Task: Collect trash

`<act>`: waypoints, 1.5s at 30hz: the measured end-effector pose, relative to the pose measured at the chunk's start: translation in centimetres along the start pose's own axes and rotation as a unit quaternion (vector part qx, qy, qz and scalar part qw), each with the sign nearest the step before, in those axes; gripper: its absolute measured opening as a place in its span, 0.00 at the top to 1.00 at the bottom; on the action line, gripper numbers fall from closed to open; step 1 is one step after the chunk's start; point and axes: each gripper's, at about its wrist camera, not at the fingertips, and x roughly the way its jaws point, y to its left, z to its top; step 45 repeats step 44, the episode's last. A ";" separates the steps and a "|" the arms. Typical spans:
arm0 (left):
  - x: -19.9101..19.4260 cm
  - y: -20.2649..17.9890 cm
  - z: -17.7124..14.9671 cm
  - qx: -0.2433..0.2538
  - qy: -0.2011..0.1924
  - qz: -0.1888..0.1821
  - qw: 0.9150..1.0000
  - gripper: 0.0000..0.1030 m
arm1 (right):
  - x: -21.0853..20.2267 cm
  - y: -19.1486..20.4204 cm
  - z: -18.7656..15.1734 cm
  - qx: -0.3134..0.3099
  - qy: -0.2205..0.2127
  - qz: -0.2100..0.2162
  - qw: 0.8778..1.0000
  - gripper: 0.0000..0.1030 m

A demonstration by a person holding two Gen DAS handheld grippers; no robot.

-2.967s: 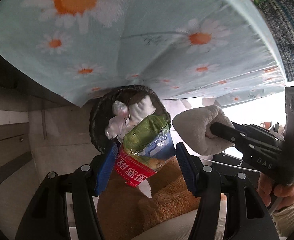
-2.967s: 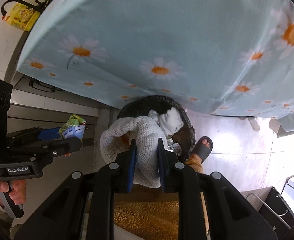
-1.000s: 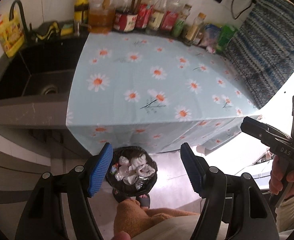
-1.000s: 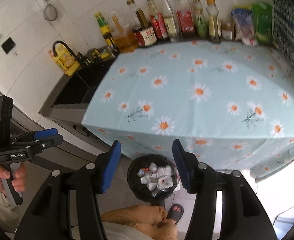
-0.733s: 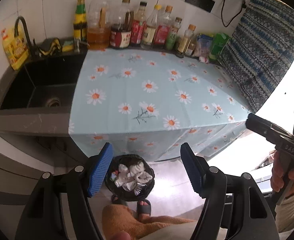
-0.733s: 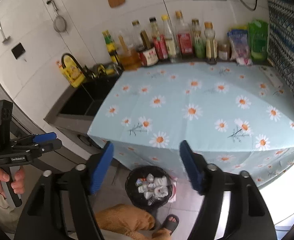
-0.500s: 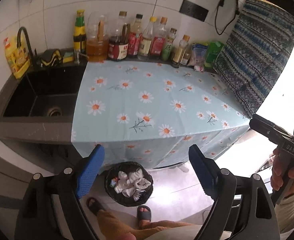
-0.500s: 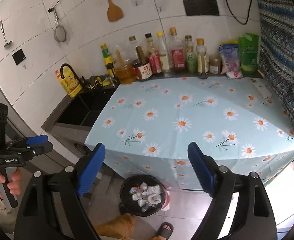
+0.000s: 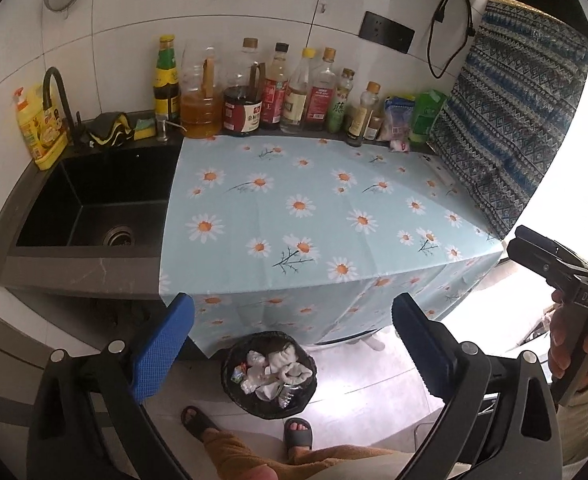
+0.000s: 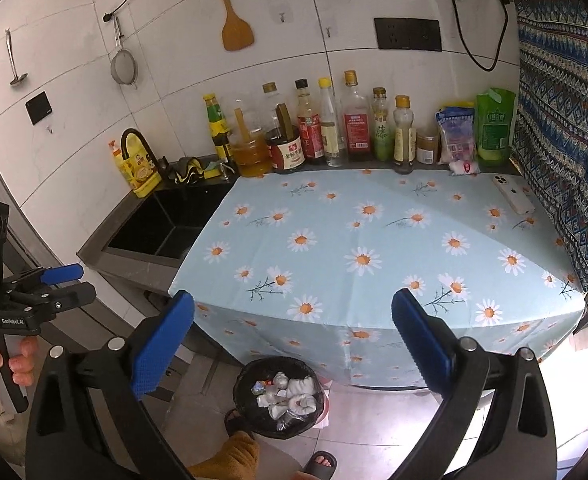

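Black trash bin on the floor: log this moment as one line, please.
black trash bin: holds crumpled white trash, below daisy tablecloth edge | left gripper: open, empty, jaws just opened | right gripper: same

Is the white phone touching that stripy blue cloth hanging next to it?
Cannot tell. In the right wrist view the white phone lies on the daisy tablecloth right at the edge of the blue patterned cloth, with no plain gap or contact visible.

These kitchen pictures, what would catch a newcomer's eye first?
Probably the daisy-print cloth covering the counter, with a row of sauce bottles along the tiled wall behind it. Below the cloth's front edge, a black bin on the floor holds crumpled white trash. Near the camera, the right tool stands open and empty.
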 end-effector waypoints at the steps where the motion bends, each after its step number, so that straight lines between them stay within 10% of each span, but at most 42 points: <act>1: 0.0 0.1 -0.1 -0.001 0.000 0.001 1.000 0.07 | 0.0 0.1 0.0 -0.001 0.000 0.001 1.000 0.05; 45: 1.2 0.2 -0.6 -0.015 0.006 0.006 1.000 0.07 | 1.8 -0.6 0.2 0.005 0.020 0.005 1.000 0.05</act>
